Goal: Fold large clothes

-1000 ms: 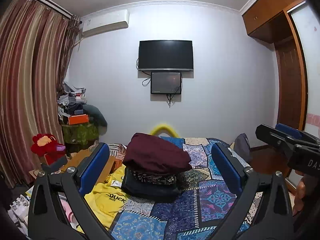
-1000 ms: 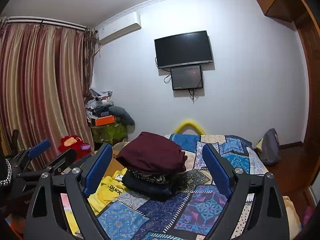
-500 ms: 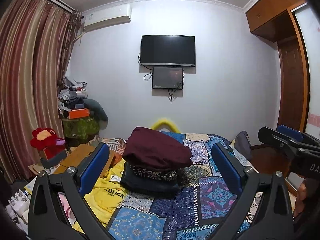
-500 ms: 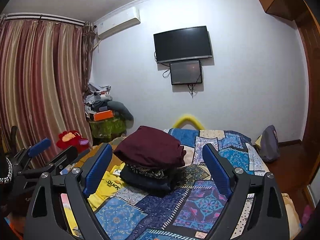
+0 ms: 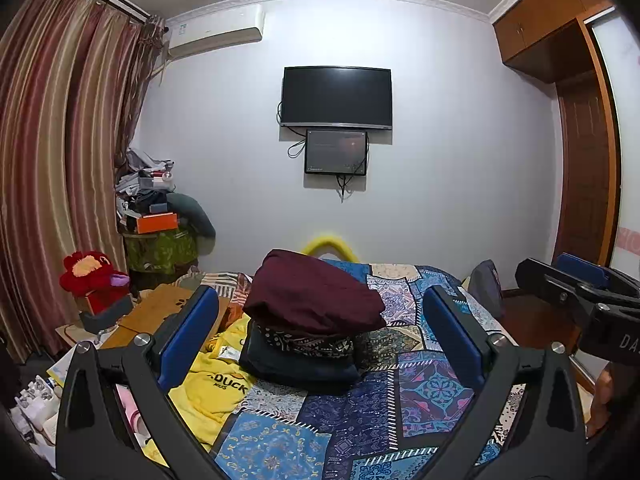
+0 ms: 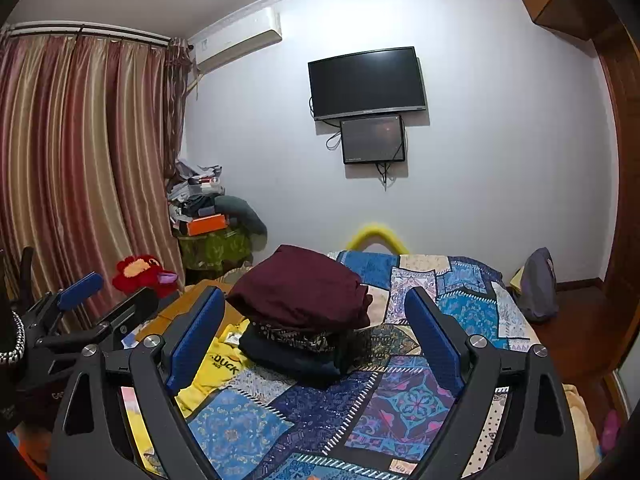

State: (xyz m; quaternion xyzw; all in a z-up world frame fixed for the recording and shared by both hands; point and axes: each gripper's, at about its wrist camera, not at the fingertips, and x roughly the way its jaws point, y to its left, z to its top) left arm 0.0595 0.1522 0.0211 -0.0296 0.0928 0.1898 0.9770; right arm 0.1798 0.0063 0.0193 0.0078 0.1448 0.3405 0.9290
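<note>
A stack of folded clothes sits mid-bed: a maroon garment [image 5: 316,296] on top, a patterned piece and a dark garment [image 5: 296,364] below. The stack also shows in the right wrist view [image 6: 300,292]. A yellow "DUCK" shirt [image 5: 218,390] lies unfolded to the stack's left, and shows in the right wrist view [image 6: 218,368]. My left gripper [image 5: 320,340] is open and empty, held above the bed short of the stack. My right gripper [image 6: 314,332] is open and empty too. Each gripper shows at the edge of the other's view.
The bed carries a blue patchwork quilt [image 5: 424,392]. A red plush toy [image 5: 90,274], a cardboard board [image 5: 158,312] and a cluttered pile [image 5: 154,216] stand left by the curtain [image 5: 52,160]. A grey bag [image 6: 540,284] sits on the floor at right, near a wooden wardrobe [image 5: 584,168].
Both cameras have tilted slightly upward, so the bed and stack sit lower in view. Both grippers stay open and empty.
</note>
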